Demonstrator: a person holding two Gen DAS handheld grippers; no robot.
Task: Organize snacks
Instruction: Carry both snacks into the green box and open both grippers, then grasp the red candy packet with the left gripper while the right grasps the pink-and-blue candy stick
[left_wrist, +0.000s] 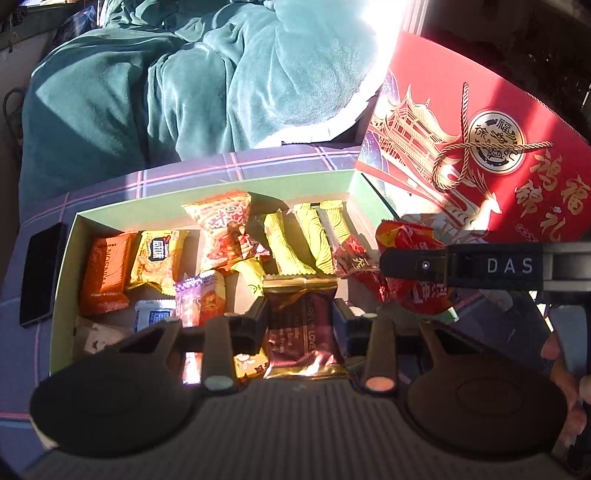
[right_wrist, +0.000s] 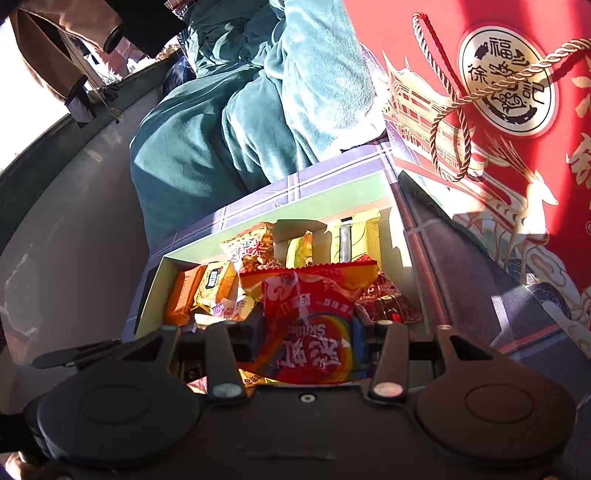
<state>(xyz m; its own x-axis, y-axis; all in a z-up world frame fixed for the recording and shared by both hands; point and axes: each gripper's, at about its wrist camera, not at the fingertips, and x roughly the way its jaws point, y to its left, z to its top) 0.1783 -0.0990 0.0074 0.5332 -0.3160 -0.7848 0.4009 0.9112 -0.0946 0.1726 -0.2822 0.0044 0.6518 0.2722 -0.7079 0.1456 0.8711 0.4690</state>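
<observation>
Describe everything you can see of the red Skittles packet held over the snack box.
The Skittles packet is a glossy red foil pouch with a rainbow arc, white lettering and crimped yellow-orange end seams. It looks crinkled and sealed. The right hand-held gripper pinches its lower part, so it appears upside down in the right wrist view. It hangs above the right end of the open green-walled box, apparently touching only the fingers.

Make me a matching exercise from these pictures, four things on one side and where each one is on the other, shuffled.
Things:
1. Skittles packet
2. maroon packet
3. black phone
4. red lid

Places:
A. outside the box, by its left wall
B. in the right gripper
C. propped beside the box's right end
D. in the left gripper

Pairs: 1-B, 2-D, 3-A, 4-C
</observation>
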